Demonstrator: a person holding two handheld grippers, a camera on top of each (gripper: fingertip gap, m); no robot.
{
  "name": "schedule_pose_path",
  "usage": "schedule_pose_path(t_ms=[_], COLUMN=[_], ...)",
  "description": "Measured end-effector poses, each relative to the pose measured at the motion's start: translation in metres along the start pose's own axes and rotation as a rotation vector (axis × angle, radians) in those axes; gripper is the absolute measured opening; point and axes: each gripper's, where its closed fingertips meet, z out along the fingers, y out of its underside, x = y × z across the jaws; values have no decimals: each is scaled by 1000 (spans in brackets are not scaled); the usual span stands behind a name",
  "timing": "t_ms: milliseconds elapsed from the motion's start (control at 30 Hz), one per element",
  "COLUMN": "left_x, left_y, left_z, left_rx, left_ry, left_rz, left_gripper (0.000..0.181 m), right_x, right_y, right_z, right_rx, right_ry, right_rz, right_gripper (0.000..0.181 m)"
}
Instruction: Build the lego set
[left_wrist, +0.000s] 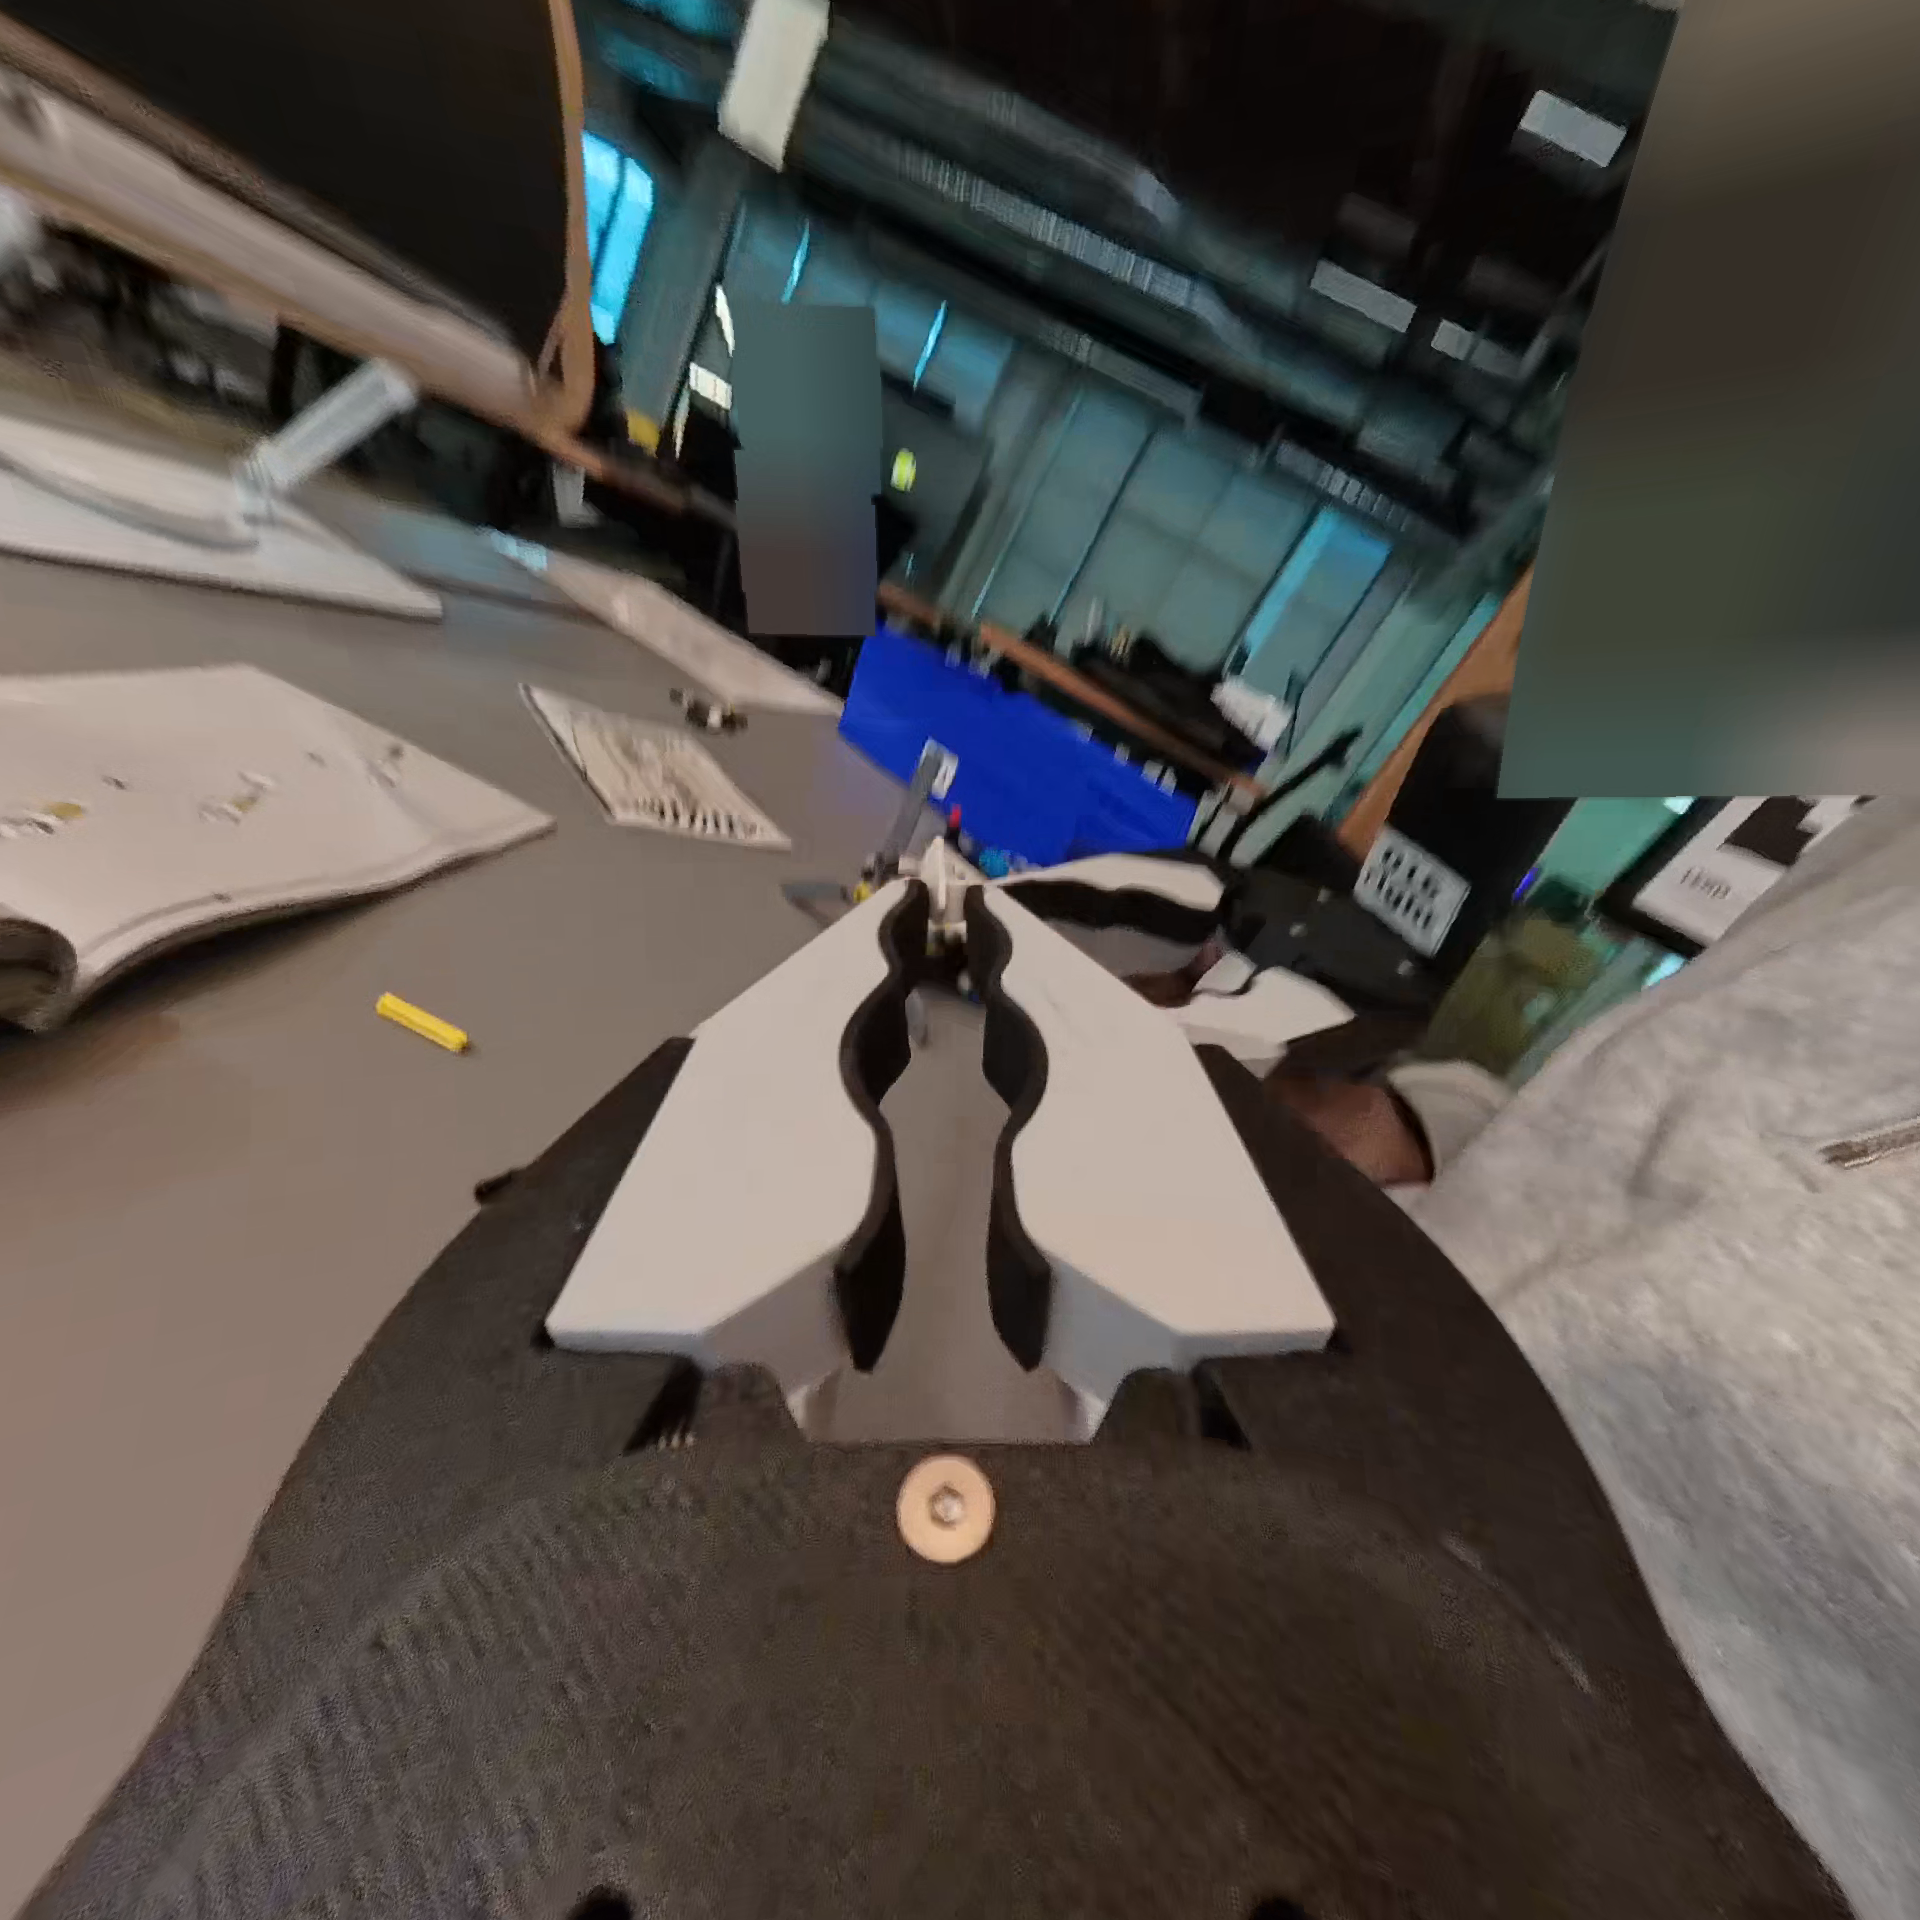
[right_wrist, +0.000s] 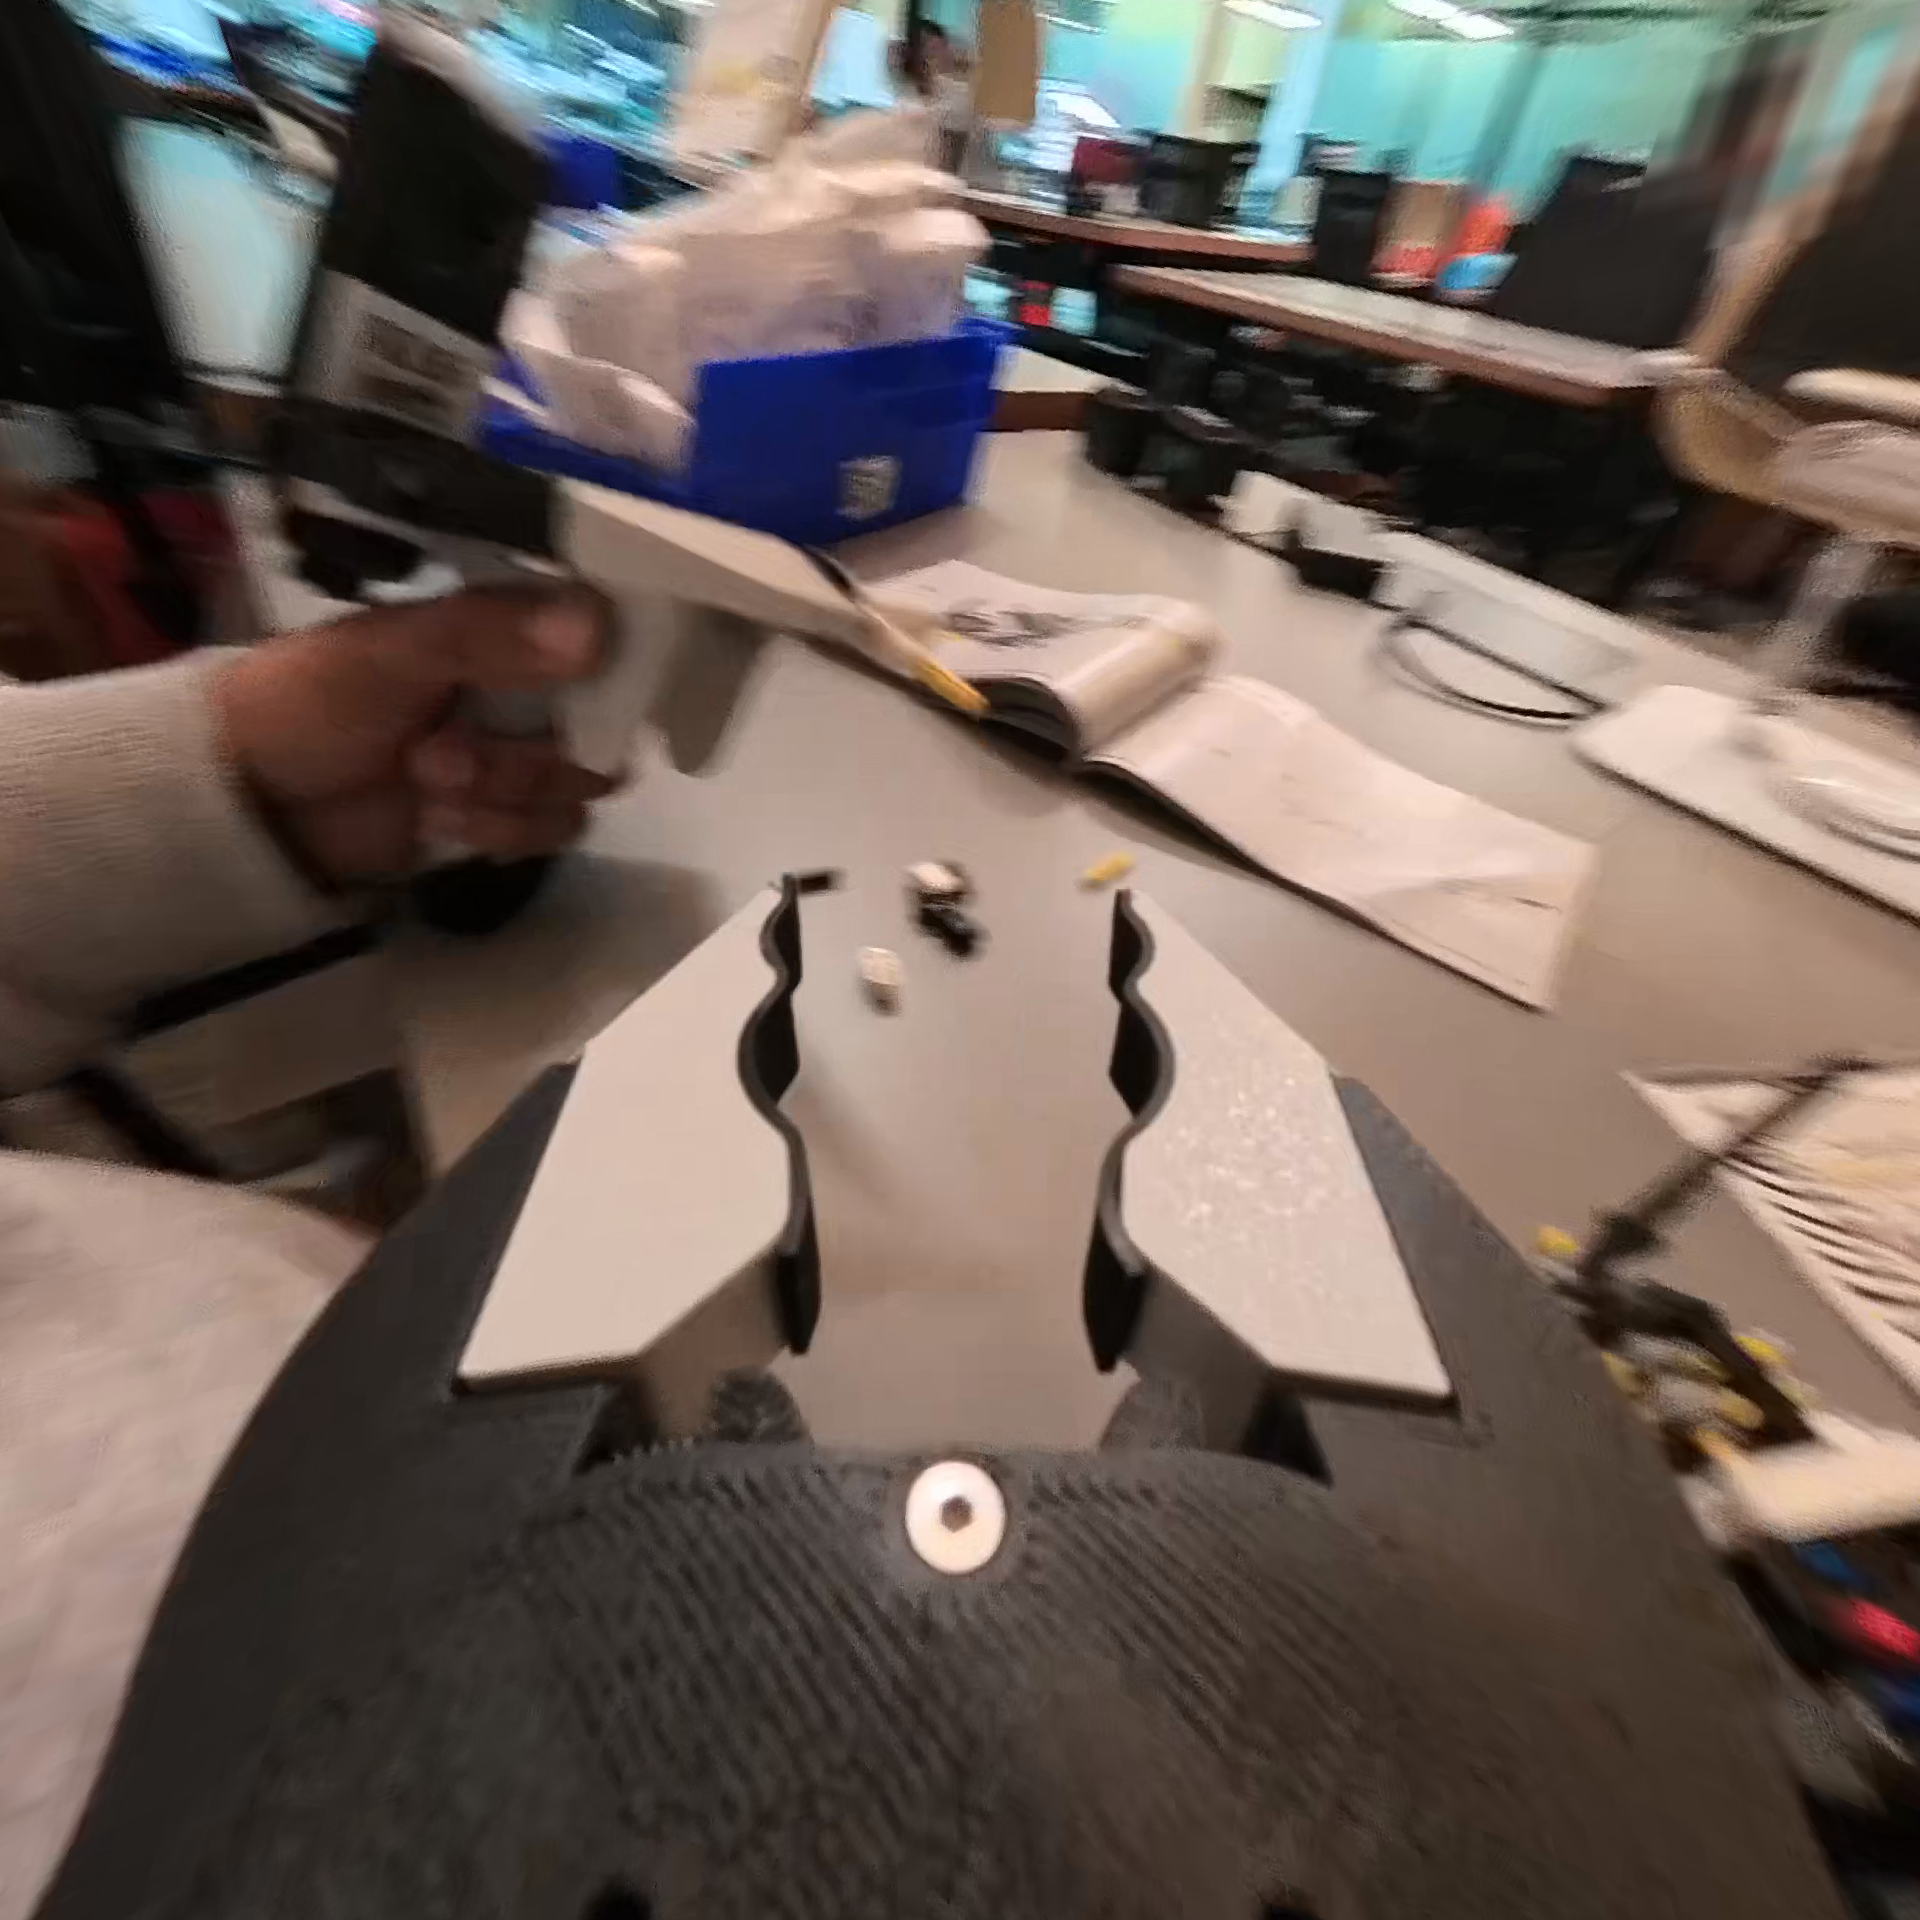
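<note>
Holding a small lego assembly (left_wrist: 940, 920) between nearly closed tips, our left tongs (left_wrist: 943, 904) are raised off the table (left_wrist: 312, 1195), we judge so that the right side can bring a piece to it. In the right wrist view these left tongs (right_wrist: 914, 649) sit at ten o'clock, a yellow-and-black bit poking from their tip, with the hand (right_wrist: 416, 727) wrapped around the handle.

Our right tongs (right_wrist: 951, 925) are spread wide and carry nothing. They point down at loose parts lying on the table between the tips: a small white piece (right_wrist: 880, 968), a black cluster (right_wrist: 945, 914) at twelve o'clock of it, and a yellowish piece (right_wrist: 1103, 871) toward one o'clock. We take this as lining up for a pick.

An open instruction booklet (right_wrist: 1299, 790) lies at two o'clock, presumably kept near for reference, and a blue bin (right_wrist: 831, 436) stands behind. A yellow bar (left_wrist: 421, 1021) rests alone at nine o'clock in the left view.

Motion blur smears both views, so the held assembly's shape and the loose pieces' types stay unclear. More parts at the right edge (right_wrist: 1683, 1361) are cut off.
</note>
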Motion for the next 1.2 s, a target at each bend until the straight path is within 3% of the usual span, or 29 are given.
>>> schedule_pose_path(t_ms=[67,167,267,367,567,800,1200], left_x=[-2,-5,2,7,13,5,4], left_y=[-12,-14,-14,-13,-17,-29,-31], left_z=[-7,-9,-8,-7,-13,-26,-29], left_rx=[96,116,122,112,161,263,283], left_ry=[3,-5,-2,10,18,10,12], left_rz=[-17,-26,34,67,114,39,27], left_gripper=[3,3,3,3,3,3,2], right_x=[26,42,40,38,28,30,24], right_y=[3,-1,-8,-19,-32,-56,-55], right_z=[-4,-10,-15,-18,-28,-65,-60], right_rx=[-6,34,94,182,314,623,599], right_ry=[149,230,229,243,235,307,285], right_rz=[-42,-36,-56,-123,-217,-214,-247], right_gripper=[60,67,37,23,11,0,0])
